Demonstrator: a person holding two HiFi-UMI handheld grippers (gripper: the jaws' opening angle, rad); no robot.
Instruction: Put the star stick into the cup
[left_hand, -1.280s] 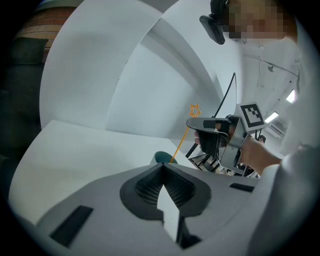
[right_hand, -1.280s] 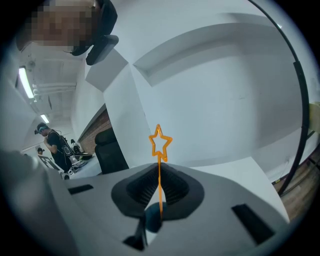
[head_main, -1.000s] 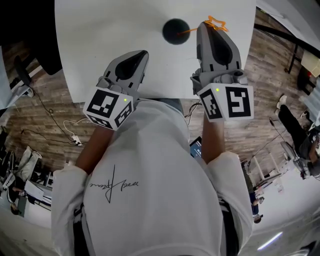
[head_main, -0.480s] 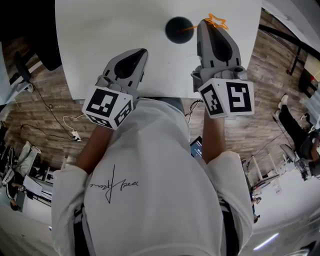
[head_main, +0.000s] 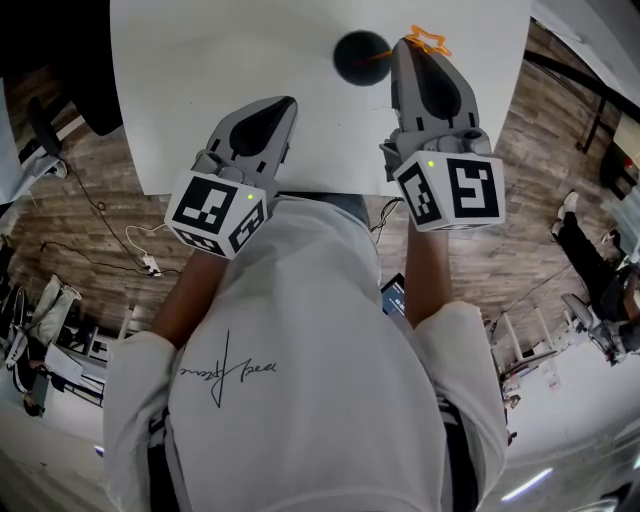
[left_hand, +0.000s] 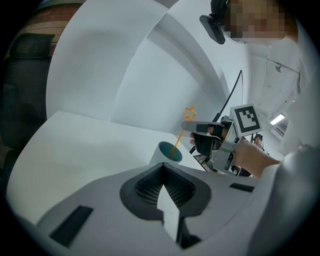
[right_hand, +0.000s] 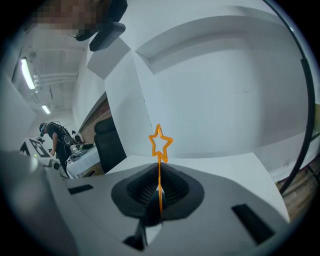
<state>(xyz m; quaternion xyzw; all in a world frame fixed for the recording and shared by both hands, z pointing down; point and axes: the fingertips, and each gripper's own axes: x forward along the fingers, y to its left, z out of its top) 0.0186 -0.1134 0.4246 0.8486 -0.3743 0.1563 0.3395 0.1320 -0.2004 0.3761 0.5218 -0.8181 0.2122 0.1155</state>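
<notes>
As the step in hand is the lowering of the stick, we enter first the thin orange plastic stick topped with an outlined star (right_hand: 160, 150). It is clamped between the closed fingers of the right gripper (head_main: 403, 48); the star stands above the fingers and the lower end slants down into the mouth of the round cup, pale outside and dark teal within (left_hand: 168, 152). The cup stands on the plain white worktop (head_main: 200, 60), just beside the right gripper's tip. The left gripper (head_main: 284, 104) hangs over the near part of the worktop, well apart from the cup, its fingers together on nothing. We judge the task nearly done. To finish well, ease the stick lower until its end rests inside, keep it off the rim so the light cup is not tipped, then part the fingers slowly and draw straight back. Writing: a handwritten script on the person's white shirt (head_main: 228, 372), which we cannot read. Each gripper's cube bears black-and-white square markers (head_main: 450, 195). We find no brand.
</notes>
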